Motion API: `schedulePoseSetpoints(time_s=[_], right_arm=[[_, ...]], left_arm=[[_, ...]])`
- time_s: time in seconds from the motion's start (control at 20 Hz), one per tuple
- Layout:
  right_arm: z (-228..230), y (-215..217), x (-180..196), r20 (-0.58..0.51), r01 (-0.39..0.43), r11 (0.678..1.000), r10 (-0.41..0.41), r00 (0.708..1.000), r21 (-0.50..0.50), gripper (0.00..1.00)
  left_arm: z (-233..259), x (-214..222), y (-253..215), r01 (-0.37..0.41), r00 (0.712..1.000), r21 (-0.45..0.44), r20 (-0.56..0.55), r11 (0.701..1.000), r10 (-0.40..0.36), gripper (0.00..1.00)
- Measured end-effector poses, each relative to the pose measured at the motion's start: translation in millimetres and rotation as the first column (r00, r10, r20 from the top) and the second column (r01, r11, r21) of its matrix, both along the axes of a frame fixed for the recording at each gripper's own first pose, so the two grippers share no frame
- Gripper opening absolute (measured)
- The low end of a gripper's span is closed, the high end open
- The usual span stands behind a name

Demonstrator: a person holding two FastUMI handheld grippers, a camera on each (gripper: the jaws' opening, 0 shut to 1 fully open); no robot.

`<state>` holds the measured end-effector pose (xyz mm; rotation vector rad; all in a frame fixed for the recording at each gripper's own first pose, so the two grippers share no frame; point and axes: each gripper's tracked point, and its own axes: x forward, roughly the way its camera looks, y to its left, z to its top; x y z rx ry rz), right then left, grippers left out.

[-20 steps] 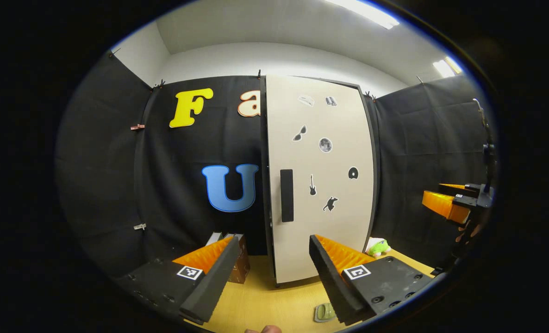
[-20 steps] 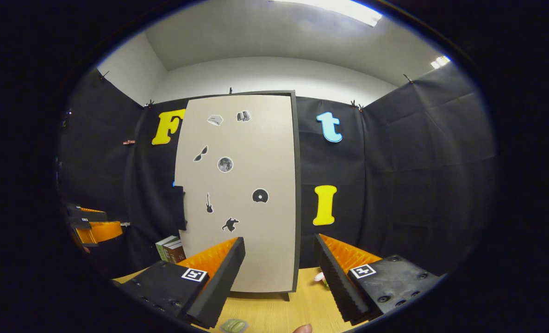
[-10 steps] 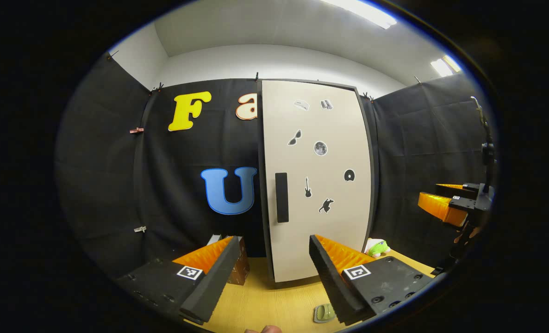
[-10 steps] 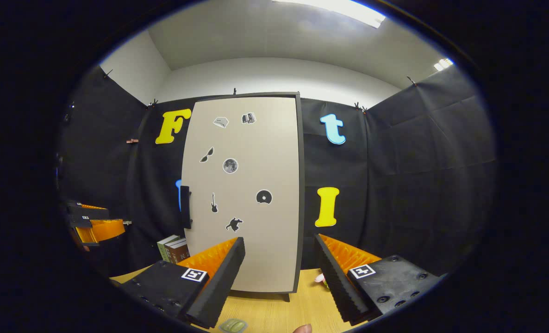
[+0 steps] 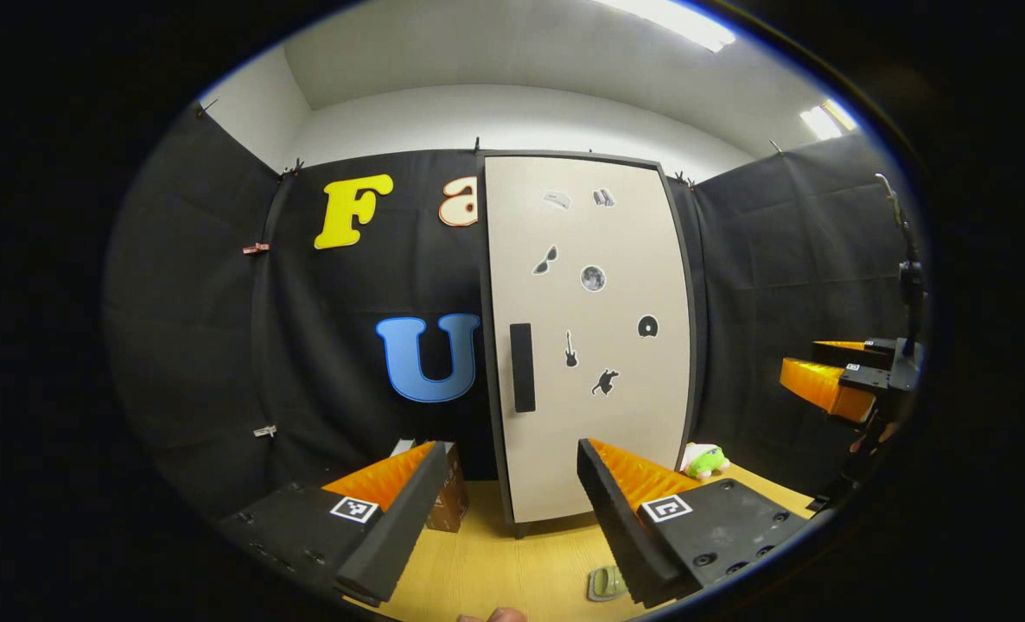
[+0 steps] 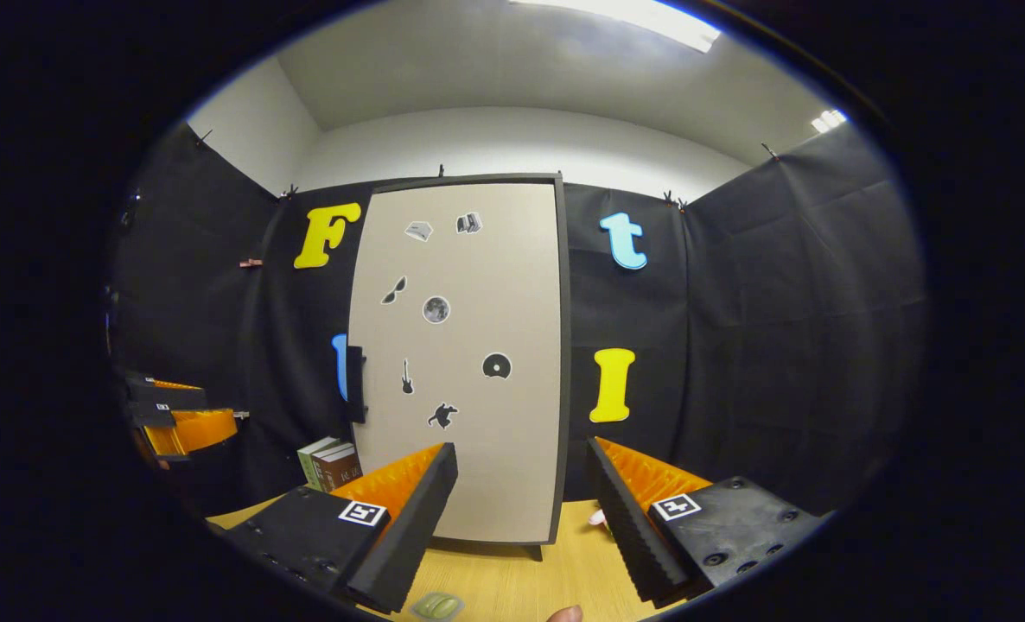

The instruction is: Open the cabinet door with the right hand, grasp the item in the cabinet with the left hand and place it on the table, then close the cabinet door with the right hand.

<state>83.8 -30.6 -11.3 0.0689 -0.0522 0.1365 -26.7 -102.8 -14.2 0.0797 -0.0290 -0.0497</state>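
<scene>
Left gripper view: the left gripper [image 5: 504, 501] hangs with its jaws wide apart and nothing between them, over the table [image 5: 495, 561]. Ahead of it stands the cabinet [image 5: 588, 337], door flush, its handle [image 5: 522, 367] above the gap between the fingers. The item inside cannot be seen. In the right gripper view, the right gripper [image 6: 521, 510] is likewise spread and empty, the door [image 6: 461, 363] straight ahead, well apart from its fingers.
</scene>
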Motion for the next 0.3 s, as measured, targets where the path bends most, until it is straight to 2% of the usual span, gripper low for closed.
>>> schedulePoseSetpoints(time_s=[0.3], right_arm=[[0.3,-3.2,-6.6,0.001,0.004,1.000,-0.004,1.000,0.003,0.95]], left_arm=[[1.8,-7.6,-1.9,0.003,1.000,-0.005,0.000,1.000,-0.003,0.95]])
